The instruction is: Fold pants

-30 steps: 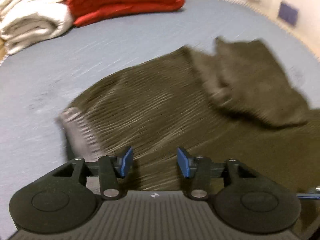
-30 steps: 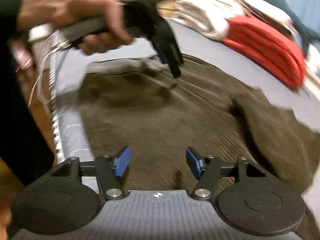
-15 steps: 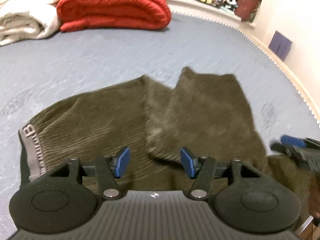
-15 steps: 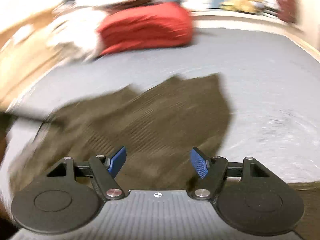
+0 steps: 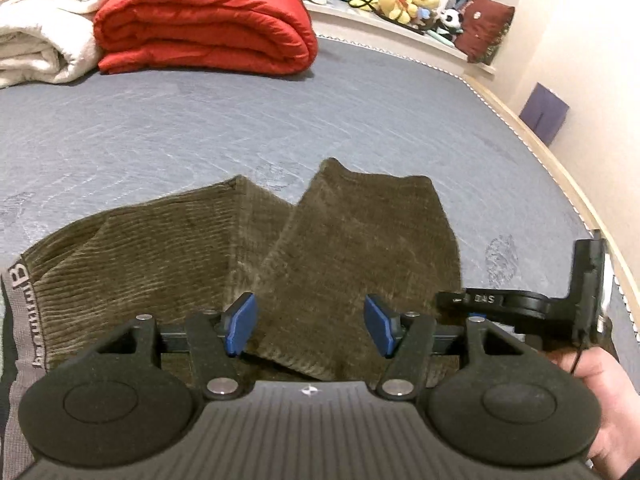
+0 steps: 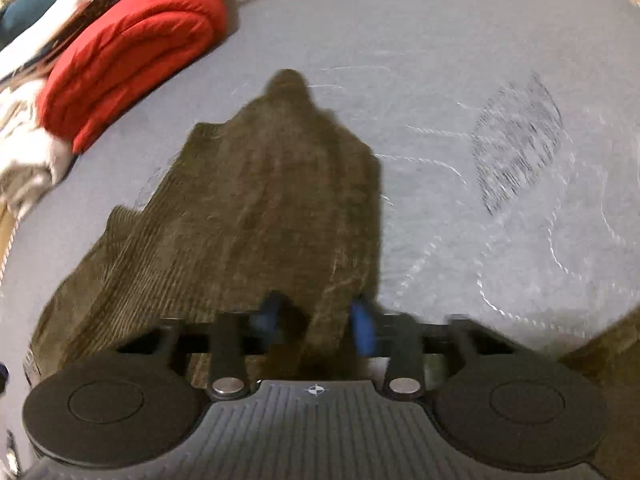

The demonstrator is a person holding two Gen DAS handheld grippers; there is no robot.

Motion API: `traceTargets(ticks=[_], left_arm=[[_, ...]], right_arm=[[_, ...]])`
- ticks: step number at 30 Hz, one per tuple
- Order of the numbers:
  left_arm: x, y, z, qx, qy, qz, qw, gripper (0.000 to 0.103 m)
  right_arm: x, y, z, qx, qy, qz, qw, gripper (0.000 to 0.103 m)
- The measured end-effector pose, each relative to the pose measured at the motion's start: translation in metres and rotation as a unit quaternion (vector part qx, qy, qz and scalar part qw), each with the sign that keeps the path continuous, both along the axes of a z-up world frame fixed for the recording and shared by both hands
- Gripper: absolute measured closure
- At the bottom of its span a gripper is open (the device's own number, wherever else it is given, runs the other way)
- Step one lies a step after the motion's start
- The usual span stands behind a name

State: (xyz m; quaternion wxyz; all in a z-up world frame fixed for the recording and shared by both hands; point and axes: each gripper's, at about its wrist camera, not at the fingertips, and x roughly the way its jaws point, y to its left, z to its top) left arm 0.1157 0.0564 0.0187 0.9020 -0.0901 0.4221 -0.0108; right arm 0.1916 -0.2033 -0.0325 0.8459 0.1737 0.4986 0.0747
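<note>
Olive corduroy pants (image 5: 256, 264) are spread on the grey-blue quilted bed (image 5: 280, 120), folded over so that a leg end (image 5: 372, 232) is laid across the upper part. A grey lettered waistband (image 5: 18, 312) is seen at the left edge of the left wrist view.

The left hand-held gripper (image 5: 310, 326) is held above the pants with its blue pads (image 5: 240, 322) spread wide apart and nothing between them.

The right hand-held gripper (image 6: 318, 320) is blurred; a raised ridge of pants fabric (image 6: 324, 316) is seen between its blue pads (image 6: 362, 324), which stand close on either side. Firm pinching cannot be told.

A folded red blanket (image 5: 204, 24) and a white blanket (image 5: 40, 20) are piled at the far end of the bed, well apart from the pants.
</note>
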Motion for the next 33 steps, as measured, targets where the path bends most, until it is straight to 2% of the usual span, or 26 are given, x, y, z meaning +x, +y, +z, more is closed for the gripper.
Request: traceTargets(ticks=[1,3,6,10,12,14,17,20,22,23,25,27,29,30,31,33], left_arm=[[-0.001,0.004,0.002,0.0,0.0,0.004,1.0,0.038],[-0.003,0.012,0.004,0.001,-0.001,0.015,0.9999,0.038],[-0.006,0.021,0.005,0.007,-0.002,0.024,0.9997,0.038],[-0.01,0.031,0.003,0.003,-0.003,0.036,0.9994,0.038],[-0.011,0.037,0.002,-0.003,-0.003,0.042,0.9991,0.038],[-0.012,0.042,0.004,-0.001,-0.007,0.049,0.9988,0.038],[-0.015,0.051,0.003,0.001,-0.008,0.061,0.9981,0.038],[-0.017,0.06,-0.001,0.004,-0.002,0.067,0.9977,0.037],[-0.018,0.066,-0.004,0.004,0.004,0.071,0.9974,0.037],[-0.018,0.07,-0.005,0.002,0.007,0.074,0.9972,0.037],[-0.02,0.076,-0.007,0.0,0.011,0.08,0.9967,0.036],[-0.021,0.08,-0.008,0.0,0.012,0.08,0.9967,0.035],[-0.022,0.083,-0.008,0.004,0.012,0.08,0.9967,0.034],[-0.023,0.085,-0.008,0.005,0.013,0.081,0.9966,0.033],[-0.023,0.086,-0.008,0.005,0.014,0.082,0.9965,0.033],[-0.024,0.087,-0.009,0.004,0.015,0.086,0.9962,0.033]], right_arm=[[0.0,0.004,0.007,-0.013,-0.012,0.003,1.0,0.095],[-0.005,0.015,0.022,-0.033,-0.05,0.018,0.998,0.095],[-0.018,0.031,0.049,-0.031,-0.116,0.063,0.991,0.095],[-0.044,0.054,0.074,-0.02,-0.189,0.152,0.97,0.096],[-0.059,0.067,0.081,-0.012,-0.217,0.211,0.953,0.096],[-0.078,0.078,0.086,-0.013,-0.244,0.276,0.93,0.096],[-0.108,0.087,0.086,-0.017,-0.26,0.376,0.89,0.096],[-0.136,0.095,0.072,-0.033,-0.242,0.463,0.852,0.096],[-0.149,0.1,0.057,-0.063,-0.221,0.502,0.833,0.094],[-0.153,0.101,0.05,-0.081,-0.213,0.512,0.828,0.091],[-0.155,0.098,0.042,-0.093,-0.19,0.515,0.831,0.089],[-0.15,0.086,0.044,-0.073,-0.179,0.503,0.843,0.084],[-0.147,0.071,0.055,-0.047,-0.183,0.471,0.862,0.067],[-0.142,0.064,0.058,-0.033,-0.185,0.45,0.873,0.05],[-0.136,0.056,0.061,-0.017,-0.184,0.424,0.886,0.04],[-0.121,0.04,0.064,0.014,-0.171,0.383,0.908,0.038]])
